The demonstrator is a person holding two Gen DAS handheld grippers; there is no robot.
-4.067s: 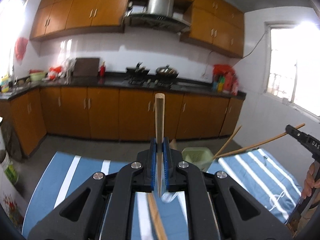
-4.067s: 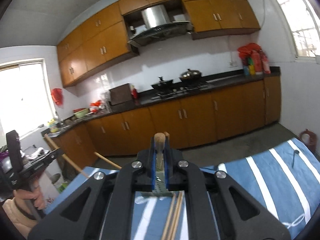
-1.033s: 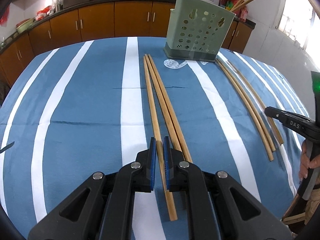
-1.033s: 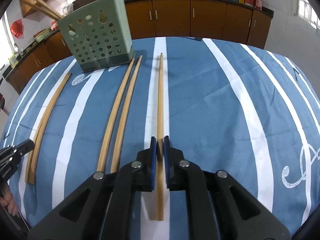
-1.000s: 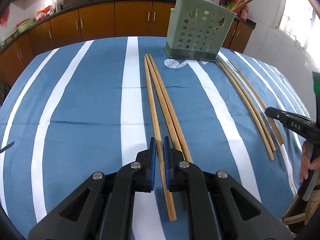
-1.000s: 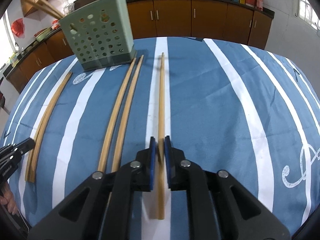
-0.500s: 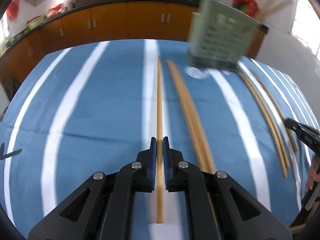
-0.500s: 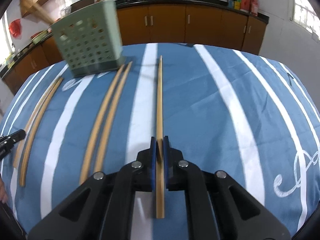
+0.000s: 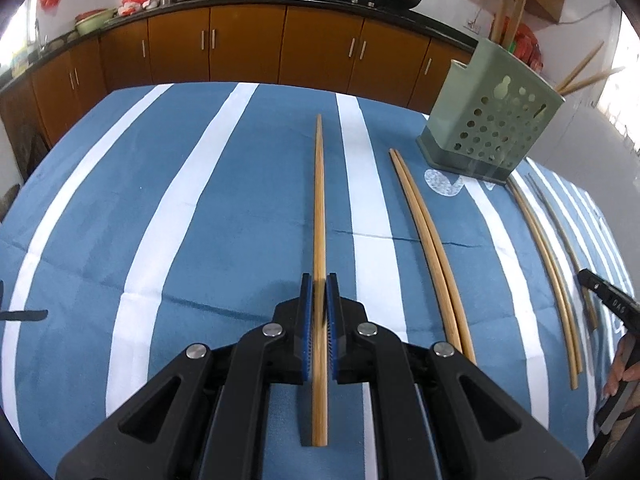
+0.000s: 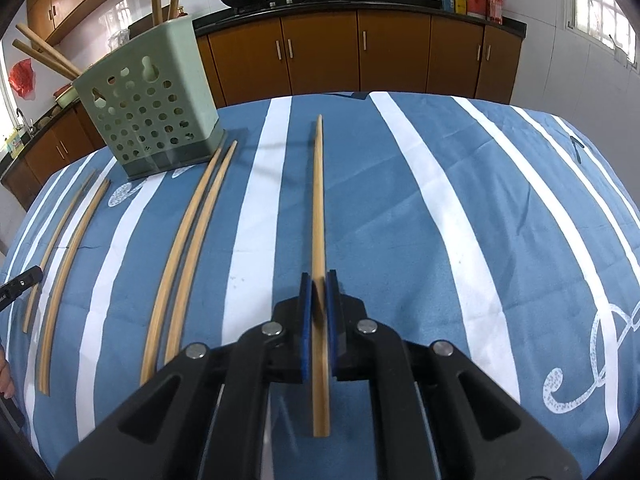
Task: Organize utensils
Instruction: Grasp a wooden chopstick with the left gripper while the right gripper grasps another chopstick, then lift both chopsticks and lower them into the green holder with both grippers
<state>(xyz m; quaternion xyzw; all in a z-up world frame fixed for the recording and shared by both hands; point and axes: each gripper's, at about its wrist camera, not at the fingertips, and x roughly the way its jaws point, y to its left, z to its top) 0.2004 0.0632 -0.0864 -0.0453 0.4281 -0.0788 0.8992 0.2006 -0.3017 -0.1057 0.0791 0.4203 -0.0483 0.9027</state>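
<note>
Table point(image 9: 200, 208): covered in a blue cloth with white stripes, carrying everything below; kitchen cabinets point(image 9: 248, 48) behind.
Utensil holder point(image 9: 492, 128): pale green, perforated, upright on the far part of the table; several wooden sticks standing in it, tips leaning out at the top.
Left gripper point(image 9: 319, 312): black arms, blue fingers point(image 9: 306, 320) pressed together on one chopstick.
Left chopstick point(image 9: 319, 208): clamped near its thick end, pointing straight away over the cloth toward the cabinets.
Right gripper point(image 10: 319, 308): fingers point(image 10: 306, 316) likewise clamped on a chopstick.
Right chopstick point(image 10: 318, 208): gripped near its thick end, thin tip aimed at the far table edge.
Loose pair point(image 9: 430, 248): two chopsticks side by side, touching, flat on the cloth between the two grippers, thin ends near the holder's base.
Other loose chopsticks point(image 9: 548, 256): lying on the cloth beyond the holder's other side.
</note>
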